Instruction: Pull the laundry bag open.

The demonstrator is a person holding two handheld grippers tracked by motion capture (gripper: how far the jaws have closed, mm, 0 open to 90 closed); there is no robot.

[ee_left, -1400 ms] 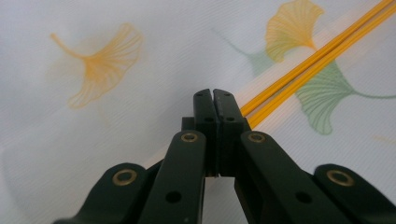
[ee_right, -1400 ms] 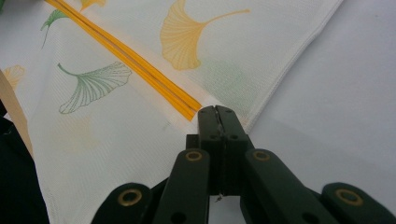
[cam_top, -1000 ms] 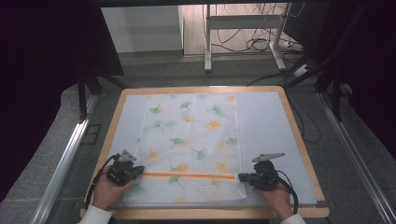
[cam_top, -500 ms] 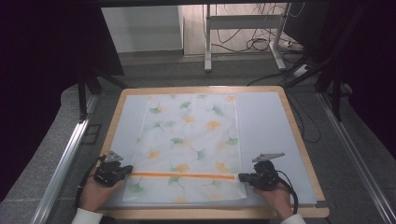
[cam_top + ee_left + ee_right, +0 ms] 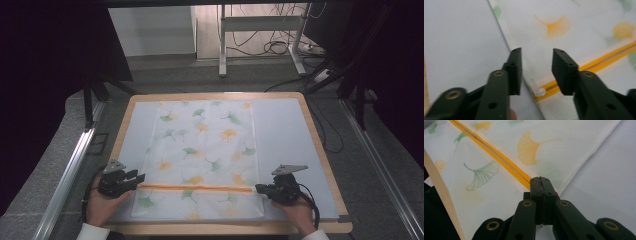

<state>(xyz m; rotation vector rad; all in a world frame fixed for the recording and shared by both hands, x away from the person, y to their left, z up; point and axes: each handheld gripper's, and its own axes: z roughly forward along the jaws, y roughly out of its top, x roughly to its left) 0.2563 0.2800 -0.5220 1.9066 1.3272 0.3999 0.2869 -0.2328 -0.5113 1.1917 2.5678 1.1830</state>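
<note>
Near the front edge of the bench, a flat cloth bag with leaf prints is spread out. An orange zipper runs across the bag from side to side, close to its near end.

At the right end of the zipper, the right gripper is seen with its jaws shut tight. In the right gripper view, the jaws are pressed together on the bag just where the orange zipper stops, so that end is being held down.

At the left end, the left gripper is held just off the side of the bag. Its jaws have just been opening, and now they stand apart with nothing pinched between them. In the left gripper view, a small white zipper pull is seen lying at the edge of the bag, below the gap between the jaws and not touched by them.

It looks as if the zipper is about to be worked, with one end pinned and the pull not yet taken. For the next move, the open jaws would need to be brought down around the white pull and closed on it. The pull is small and flat, so a careful aim would be needed. The right grip should be kept firm so the bag is not dragged along.
</note>
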